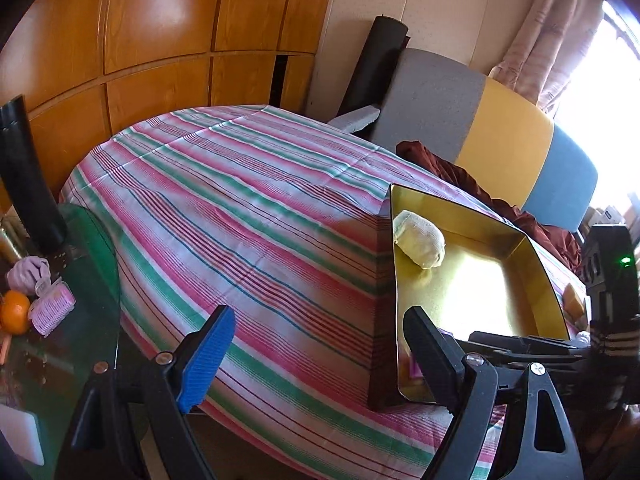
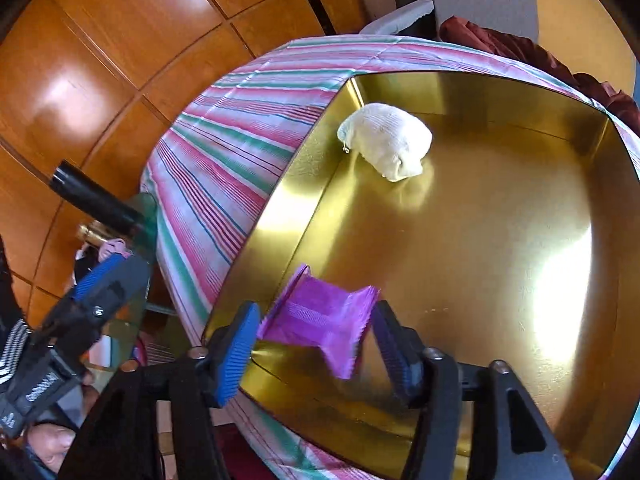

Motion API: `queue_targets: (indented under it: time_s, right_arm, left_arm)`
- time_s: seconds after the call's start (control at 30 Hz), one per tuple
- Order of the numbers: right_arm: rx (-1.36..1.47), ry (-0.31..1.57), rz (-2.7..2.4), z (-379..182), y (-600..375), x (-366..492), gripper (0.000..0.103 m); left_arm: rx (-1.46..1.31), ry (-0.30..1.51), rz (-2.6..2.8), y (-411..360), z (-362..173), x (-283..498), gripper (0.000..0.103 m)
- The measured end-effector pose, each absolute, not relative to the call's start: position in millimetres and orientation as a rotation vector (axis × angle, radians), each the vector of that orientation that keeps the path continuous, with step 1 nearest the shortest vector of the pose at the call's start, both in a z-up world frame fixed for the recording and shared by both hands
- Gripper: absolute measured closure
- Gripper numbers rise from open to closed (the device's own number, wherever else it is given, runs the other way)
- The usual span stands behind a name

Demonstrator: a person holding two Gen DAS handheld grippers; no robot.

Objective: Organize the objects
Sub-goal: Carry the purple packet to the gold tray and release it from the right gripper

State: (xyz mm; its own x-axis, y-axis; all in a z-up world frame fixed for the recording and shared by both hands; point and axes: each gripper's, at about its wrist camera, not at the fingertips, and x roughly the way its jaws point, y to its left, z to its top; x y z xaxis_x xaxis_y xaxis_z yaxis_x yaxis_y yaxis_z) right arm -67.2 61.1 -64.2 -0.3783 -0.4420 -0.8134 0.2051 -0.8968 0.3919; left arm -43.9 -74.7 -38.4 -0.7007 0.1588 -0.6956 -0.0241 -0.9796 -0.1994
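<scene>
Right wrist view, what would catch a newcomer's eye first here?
The shiny gold tray on the striped bedspread stands out most, glaring with reflected light. A cream rolled sock lies near the tray's far corner. Closer in, a bright purple packet sits between the blue pads of the right hand-held gripper, whose jaws stand apart around it at the tray's near edge.
</scene>
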Motion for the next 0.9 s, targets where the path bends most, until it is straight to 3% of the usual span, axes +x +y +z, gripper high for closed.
queue_targets:
  time_s: [0.23, 0.4, 0.9]
  right_arm:
    - [1.385, -0.312, -2.433, -38.5, 90.8, -41.9, 0.035]
    - [1.332, -0.306, -2.579, -18.7, 128.4, -21.1, 0.025]
    - [1.378, -0.444, -2.918, -4.5, 271.1, 43.1, 0.021]
  left_arm:
    - [-1.143, -0.221, 2.784, -61.4, -31.0, -40.3, 0.016]
    - [-1.101, -0.143, 2.76, -39.1, -20.7, -36.7, 0.016]
    - [-1.02, 0.082, 2.566, 56.2, -5.7, -17.3, 0.016]
